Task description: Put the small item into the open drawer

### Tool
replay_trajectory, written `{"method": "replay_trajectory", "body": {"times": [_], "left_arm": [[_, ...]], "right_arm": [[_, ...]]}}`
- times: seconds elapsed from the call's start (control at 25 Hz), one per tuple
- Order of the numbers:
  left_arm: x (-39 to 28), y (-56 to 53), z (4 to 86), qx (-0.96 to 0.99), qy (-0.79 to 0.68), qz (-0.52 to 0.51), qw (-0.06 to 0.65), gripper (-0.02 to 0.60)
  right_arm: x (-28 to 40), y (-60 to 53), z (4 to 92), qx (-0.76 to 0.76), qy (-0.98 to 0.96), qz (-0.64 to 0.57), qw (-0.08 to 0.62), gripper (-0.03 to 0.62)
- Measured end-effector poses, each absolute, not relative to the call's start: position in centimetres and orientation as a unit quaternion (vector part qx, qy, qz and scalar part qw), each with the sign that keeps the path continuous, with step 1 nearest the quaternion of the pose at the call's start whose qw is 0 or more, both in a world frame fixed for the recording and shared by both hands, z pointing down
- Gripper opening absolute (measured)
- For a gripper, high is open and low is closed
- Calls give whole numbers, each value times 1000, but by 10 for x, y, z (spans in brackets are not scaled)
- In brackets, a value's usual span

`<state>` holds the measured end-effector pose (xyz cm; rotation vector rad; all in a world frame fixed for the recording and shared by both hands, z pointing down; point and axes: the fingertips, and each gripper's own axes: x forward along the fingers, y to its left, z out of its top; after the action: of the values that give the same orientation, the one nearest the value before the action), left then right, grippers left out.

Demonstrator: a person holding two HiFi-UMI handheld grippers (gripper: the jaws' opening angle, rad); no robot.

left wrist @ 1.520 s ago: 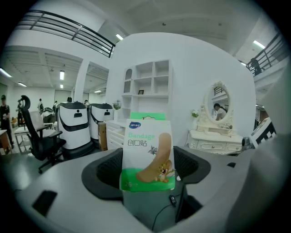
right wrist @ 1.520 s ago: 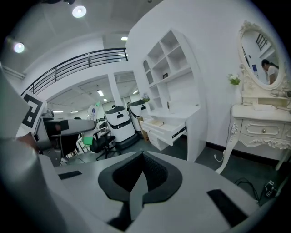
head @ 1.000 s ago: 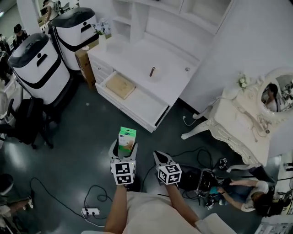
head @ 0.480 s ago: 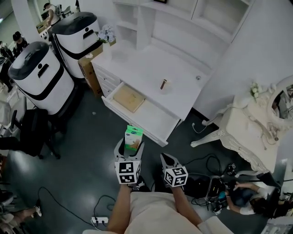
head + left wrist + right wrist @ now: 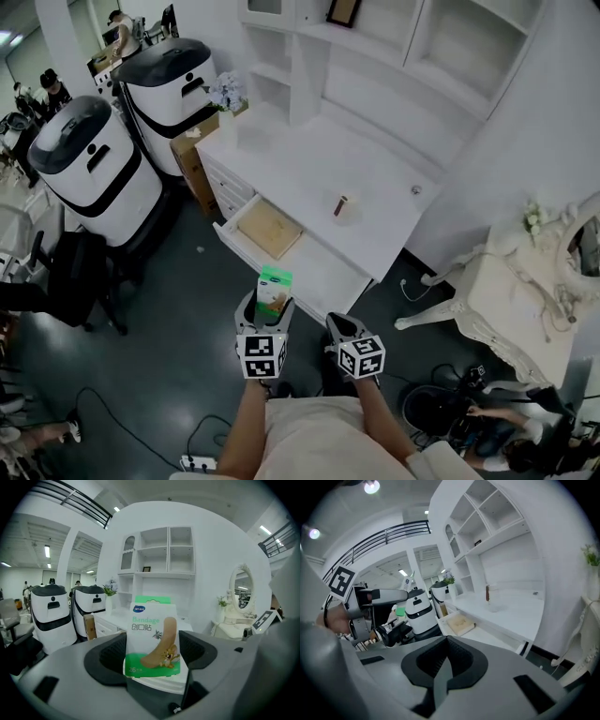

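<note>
My left gripper (image 5: pixel 269 307) is shut on a green and white bandage box (image 5: pixel 274 291), which stands upright between its jaws and fills the middle of the left gripper view as the bandage box (image 5: pixel 153 644). The right gripper (image 5: pixel 339 328) is beside it, shut with nothing in it; its jaws (image 5: pixel 446 663) meet in the right gripper view. Just ahead of both grippers the white desk's drawer (image 5: pixel 330 281) is pulled open, with a flat tan box (image 5: pixel 268 229) in its left end. The same open drawer (image 5: pixel 487 631) shows in the right gripper view.
A white desk (image 5: pixel 375 202) with shelves above holds a small brown bottle (image 5: pixel 341 205). Two white and black machines (image 5: pixel 89 164) stand at the left beside a cardboard box (image 5: pixel 192 155). An ornate white dressing table (image 5: pixel 525 281) is at the right. Cables and a person lie on the dark floor at the lower right.
The view has moved toward the desk, so the open drawer now lies closer to both grippers. The left gripper still holds the bandage box; the right stays shut.
</note>
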<state>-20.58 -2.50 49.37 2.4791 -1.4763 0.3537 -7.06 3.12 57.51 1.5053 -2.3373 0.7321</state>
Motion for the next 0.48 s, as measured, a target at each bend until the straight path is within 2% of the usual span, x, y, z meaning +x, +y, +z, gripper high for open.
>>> {"method": "replay_trajectory", "body": {"times": [0.2, 0.48], "left_arm": [[-188, -58, 491, 846, -504, 137, 103, 359], [-159, -87, 511, 847, -492, 181, 92, 359]], "right_arm": [[-61, -1, 568, 495, -824, 200, 192, 25], [-39, -33, 578, 476, -830, 215, 194, 25]]}}
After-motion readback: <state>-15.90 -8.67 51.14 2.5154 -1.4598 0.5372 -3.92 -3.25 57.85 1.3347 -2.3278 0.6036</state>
